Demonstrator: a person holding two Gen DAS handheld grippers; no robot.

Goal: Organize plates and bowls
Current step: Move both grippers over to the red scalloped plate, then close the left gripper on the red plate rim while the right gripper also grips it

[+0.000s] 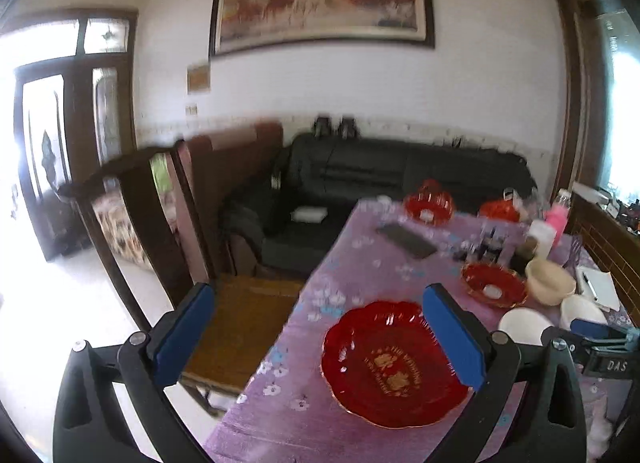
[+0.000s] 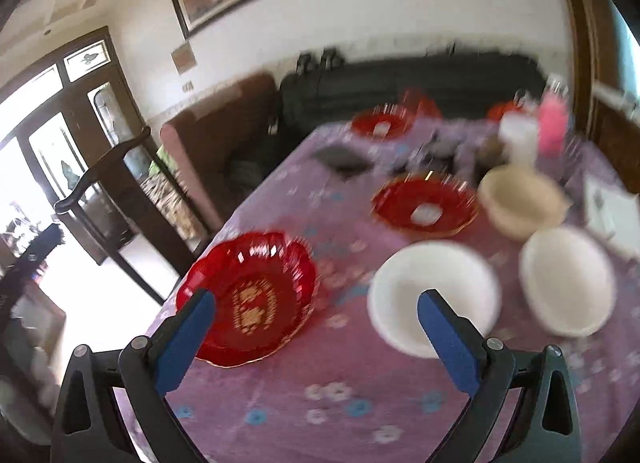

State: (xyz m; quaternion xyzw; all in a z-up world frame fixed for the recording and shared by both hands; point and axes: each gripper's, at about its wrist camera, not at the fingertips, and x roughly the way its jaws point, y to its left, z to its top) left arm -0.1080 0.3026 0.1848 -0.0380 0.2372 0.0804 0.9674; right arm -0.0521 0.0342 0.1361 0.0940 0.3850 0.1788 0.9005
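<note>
A large red scalloped plate (image 1: 394,365) (image 2: 252,295) with gold lettering lies on the purple flowered tablecloth (image 1: 360,263) near the table's left edge. My left gripper (image 1: 320,327) is open and empty above the table's left edge, its right finger over the plate's rim. My right gripper (image 2: 316,333) is open and empty, between the red plate and a white bowl (image 2: 434,295). A second white bowl (image 2: 568,279), a cream bowl (image 2: 520,203) (image 1: 550,281) and a second red plate (image 2: 424,203) (image 1: 494,285) lie beyond. The right gripper shows in the left wrist view (image 1: 600,337).
More red dishes (image 1: 428,203) (image 2: 382,123) stand at the table's far end, with a dark phone (image 1: 406,239), small bottles, a pink bottle (image 2: 554,123) and a white cup. A notebook (image 1: 598,287) lies at the right. A wooden chair (image 1: 240,315) and black sofa (image 1: 400,171) stand left and behind.
</note>
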